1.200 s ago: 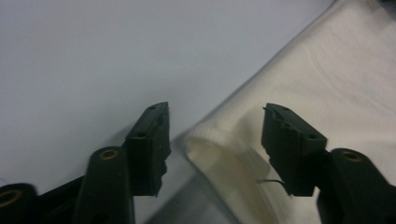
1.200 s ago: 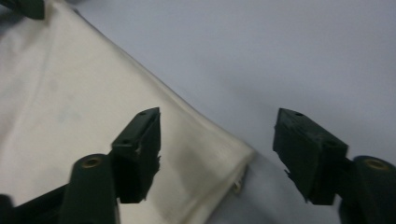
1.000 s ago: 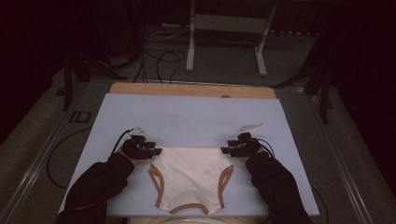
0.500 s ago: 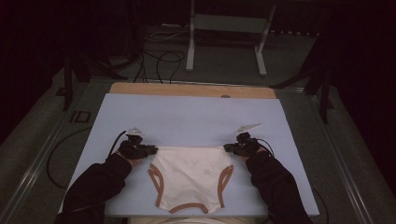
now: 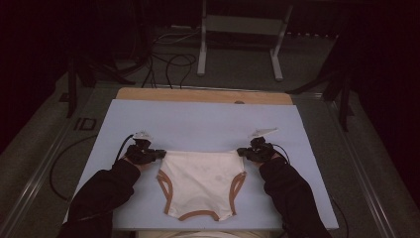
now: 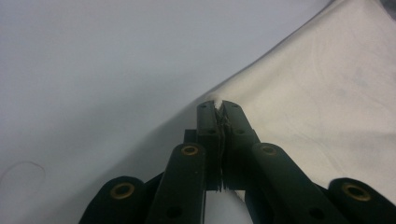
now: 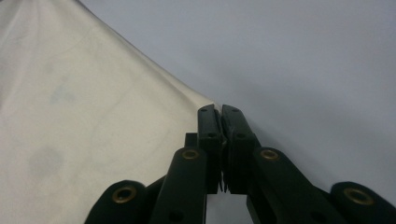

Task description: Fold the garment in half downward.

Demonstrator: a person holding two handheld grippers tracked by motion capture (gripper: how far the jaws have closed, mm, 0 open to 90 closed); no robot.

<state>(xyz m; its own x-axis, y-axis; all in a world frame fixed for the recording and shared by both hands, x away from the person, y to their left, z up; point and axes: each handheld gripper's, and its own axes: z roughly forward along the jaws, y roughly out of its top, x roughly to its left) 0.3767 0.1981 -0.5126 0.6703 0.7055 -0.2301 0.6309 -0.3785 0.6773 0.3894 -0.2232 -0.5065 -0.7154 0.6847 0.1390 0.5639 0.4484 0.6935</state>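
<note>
Where the pale blue bench (image 5: 198, 116) meets the person's side, one pair of cream underpants (image 5: 200, 181) lies flat, waistband toward the far side, crotch toward the near edge. Brown trim (image 5: 166, 186) runs round both leg openings and along the near hem.

Left gripper (image 5: 161, 153): at the waistband's left corner, held in a dark-sleeved hand (image 5: 131, 161) that comes in from the bottom of the high view. In the left gripper view its black jaws are pressed together on the cream cloth (image 6: 317, 93), a small tuft of which shows between the tips (image 6: 218, 105). These jaws have just been closing, with the cloth corner between them.

Right gripper (image 5: 241, 151): at the waistband's right corner, held in the other dark-sleeved hand (image 5: 270, 158). In the right gripper view its jaws stand together at the very edge of the cloth (image 7: 93, 107), clamped on the corner (image 7: 219, 109); the cloth spreads away to the left of that view, bare blue bench to the right.

Waistband (image 5: 200, 152): stretched in a nearly straight line between the two grippers, lying on the bench surface.

Surroundings: a strip of bare wood (image 5: 198, 94) along the far edge of the bench; black cables (image 5: 163, 62) on the dark floor beyond; a grey metal stand (image 5: 242, 34) farther back. A cable (image 5: 57, 168) trails from the left gripper off the bench's left edge.
</note>
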